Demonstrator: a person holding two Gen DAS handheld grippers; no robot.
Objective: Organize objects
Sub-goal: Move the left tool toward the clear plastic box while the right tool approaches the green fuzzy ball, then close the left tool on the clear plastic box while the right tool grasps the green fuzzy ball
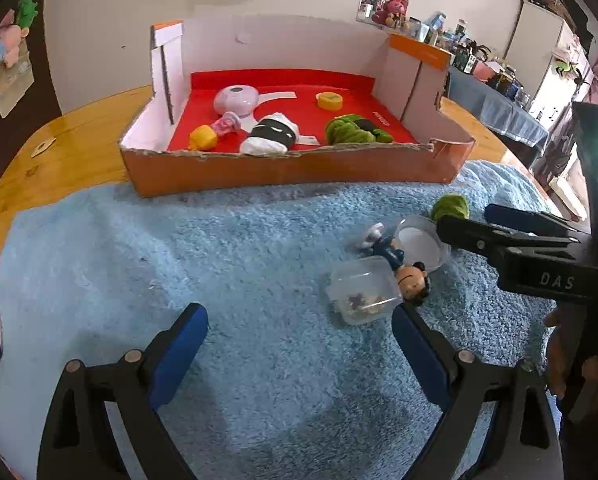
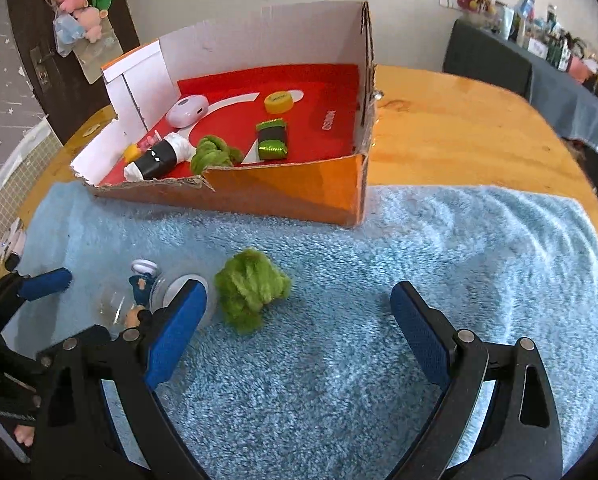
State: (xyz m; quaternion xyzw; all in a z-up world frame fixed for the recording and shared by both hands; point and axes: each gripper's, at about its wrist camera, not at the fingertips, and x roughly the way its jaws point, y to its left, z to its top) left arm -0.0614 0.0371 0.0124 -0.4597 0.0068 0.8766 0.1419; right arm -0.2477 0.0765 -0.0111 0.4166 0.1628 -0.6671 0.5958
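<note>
Both tongs stand wide and hold nothing. The right tongs hover low over the blue towel on the bench, and the green fuzzy bundle lies just ahead of them, well left of their midline and close beside the left-hand pad; its long axis runs roughly along the line of the fingers. I judge this the piece the right tongs are nearest to taking, though they would need to shift left to straddle it. The left tongs face the clear plastic tub, which sits just ahead and toward their right-hand pad, touching the little doll figure and near a round clear lid. The cardboard box lies beyond both, at the towel's far edge, already holding a black-and-white roll, a yellow cap and other small things.
</note>
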